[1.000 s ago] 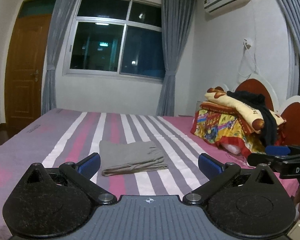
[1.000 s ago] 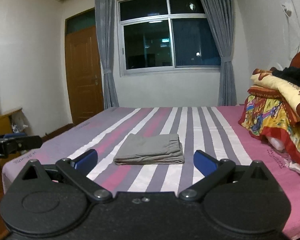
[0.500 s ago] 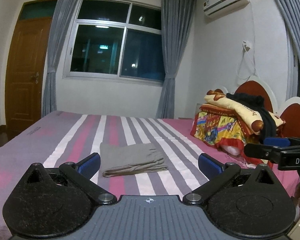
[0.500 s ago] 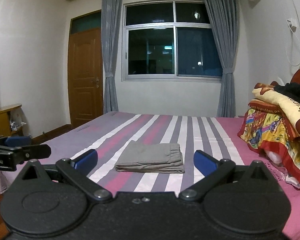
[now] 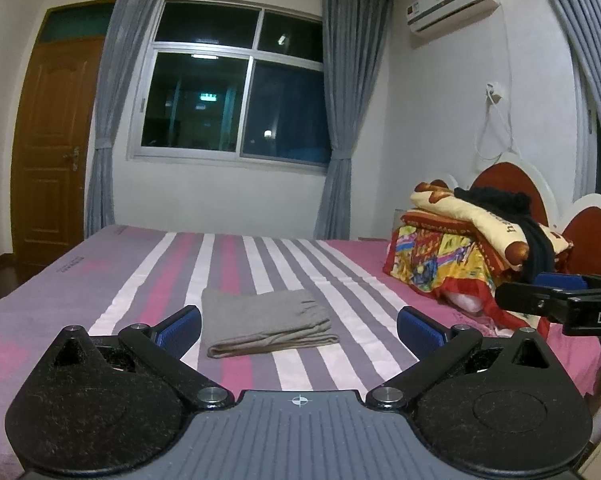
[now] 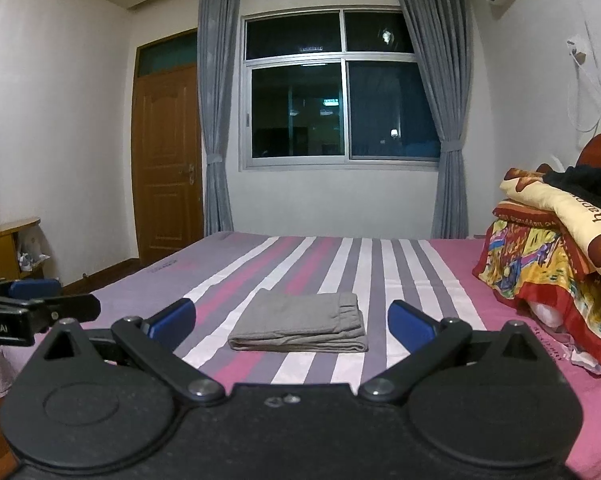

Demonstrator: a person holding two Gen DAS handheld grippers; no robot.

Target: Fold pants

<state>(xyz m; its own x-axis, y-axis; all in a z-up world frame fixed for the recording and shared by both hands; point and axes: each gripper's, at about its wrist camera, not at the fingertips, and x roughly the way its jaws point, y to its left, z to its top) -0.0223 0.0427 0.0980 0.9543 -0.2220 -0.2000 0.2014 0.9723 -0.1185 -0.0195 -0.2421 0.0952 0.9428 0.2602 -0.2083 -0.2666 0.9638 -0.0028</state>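
The grey pants (image 5: 268, 322) lie folded into a compact rectangle on the striped bed (image 5: 100, 280); they also show in the right wrist view (image 6: 304, 328). My left gripper (image 5: 298, 326) is open and empty, held back from the pants above the near edge of the bed. My right gripper (image 6: 292, 320) is open and empty too, likewise short of the pants. The right gripper shows at the right edge of the left wrist view (image 5: 560, 300), and the left gripper at the left edge of the right wrist view (image 6: 36, 308).
A pile of colourful bedding and a black garment (image 5: 472, 244) sits at the bed's right by the headboard (image 5: 500, 180). A window with grey curtains (image 5: 236, 100) and a wooden door (image 5: 52, 152) are on the far wall. A wooden cabinet (image 6: 8, 248) stands left.
Both grippers have tilted up and drawn back slightly, so the room sits lower in view. The pants have not moved. Both grippers stay open.
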